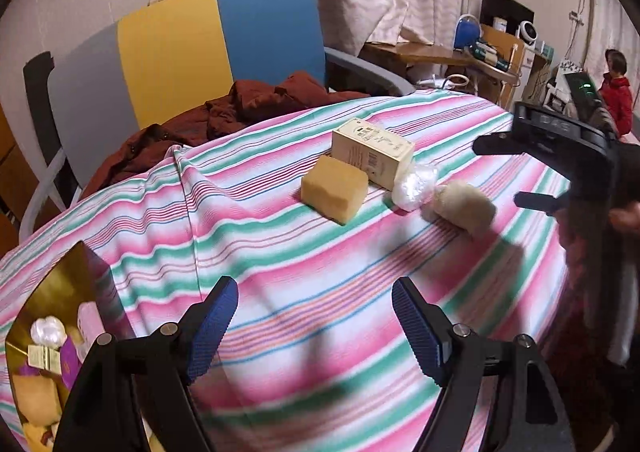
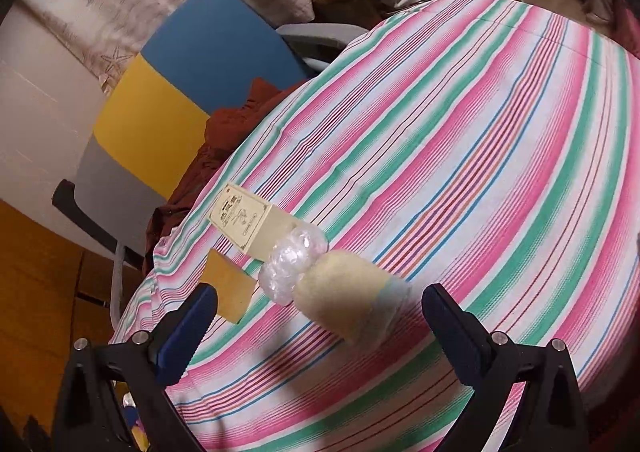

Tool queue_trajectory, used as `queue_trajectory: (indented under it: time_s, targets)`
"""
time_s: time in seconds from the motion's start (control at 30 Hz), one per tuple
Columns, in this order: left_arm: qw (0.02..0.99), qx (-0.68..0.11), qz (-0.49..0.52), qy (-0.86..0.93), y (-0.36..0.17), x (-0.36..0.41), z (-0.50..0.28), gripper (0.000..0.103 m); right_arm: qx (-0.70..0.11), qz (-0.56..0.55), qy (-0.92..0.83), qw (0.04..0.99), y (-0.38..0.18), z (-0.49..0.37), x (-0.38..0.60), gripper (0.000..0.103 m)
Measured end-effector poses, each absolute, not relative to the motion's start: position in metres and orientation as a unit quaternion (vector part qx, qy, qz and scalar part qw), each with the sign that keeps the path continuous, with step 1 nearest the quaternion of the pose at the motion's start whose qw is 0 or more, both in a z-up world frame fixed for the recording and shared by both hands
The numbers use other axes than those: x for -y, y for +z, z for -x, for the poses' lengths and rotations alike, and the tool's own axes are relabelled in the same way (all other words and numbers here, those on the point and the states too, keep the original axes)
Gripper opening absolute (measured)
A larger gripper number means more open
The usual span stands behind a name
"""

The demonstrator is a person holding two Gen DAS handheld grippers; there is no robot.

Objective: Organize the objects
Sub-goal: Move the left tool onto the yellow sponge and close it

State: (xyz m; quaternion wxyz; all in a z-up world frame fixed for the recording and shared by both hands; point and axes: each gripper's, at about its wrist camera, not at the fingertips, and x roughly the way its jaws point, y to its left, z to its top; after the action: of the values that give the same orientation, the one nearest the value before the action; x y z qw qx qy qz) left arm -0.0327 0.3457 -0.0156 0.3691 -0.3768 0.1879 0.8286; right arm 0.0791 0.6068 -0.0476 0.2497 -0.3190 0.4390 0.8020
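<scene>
On the striped tablecloth point(image 1: 280, 252) lie a yellow sponge block point(image 1: 334, 192), a cream carton point(image 1: 372, 152), a clear bubble-wrap bundle point(image 1: 414, 186) and a pale fuzzy roll point(image 1: 466, 204). My left gripper point(image 1: 314, 326) hovers open and empty in front of them. My right gripper point(image 1: 532, 172) appears at the right of the left wrist view, open beside the fuzzy roll. In the right wrist view the right gripper point(image 2: 320, 326) stands open with the fuzzy roll point(image 2: 348, 300) just ahead between its fingers, untouched; the bubble wrap point(image 2: 290, 264), carton point(image 2: 250, 222) and sponge point(image 2: 228, 286) lie beyond.
A gold box point(image 1: 52, 336) holding several small items sits at the near left table edge. Behind the table stands a grey, yellow and blue chair point(image 1: 180, 48) with a dark red garment point(image 1: 224, 112). A cluttered desk point(image 1: 460, 56) and a person in red point(image 1: 618, 92) are at far right.
</scene>
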Motion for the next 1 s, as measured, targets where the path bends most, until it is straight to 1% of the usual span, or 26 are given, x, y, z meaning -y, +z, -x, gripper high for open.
queue_trajectory:
  time_s: [0.67,0.87,1.0]
  targets:
    - [0.395,-0.223,0.368,0.812,-0.028,-0.396,0.055,0.081,-0.454,0.323,0.798,0.229,-0.052,-0.074,-0.607,0.103]
    - [0.390,-0.212,0.390,0.807,-0.039,-0.404,0.074,0.081,-0.450,0.319,0.799,0.241,-0.051,-0.076,-0.608,0.103]
    - [0.396,-0.209,0.391,0.804,-0.042,-0.408,0.082,0.081,-0.460,0.318,0.793,0.241,-0.054,-0.078,-0.611,0.103]
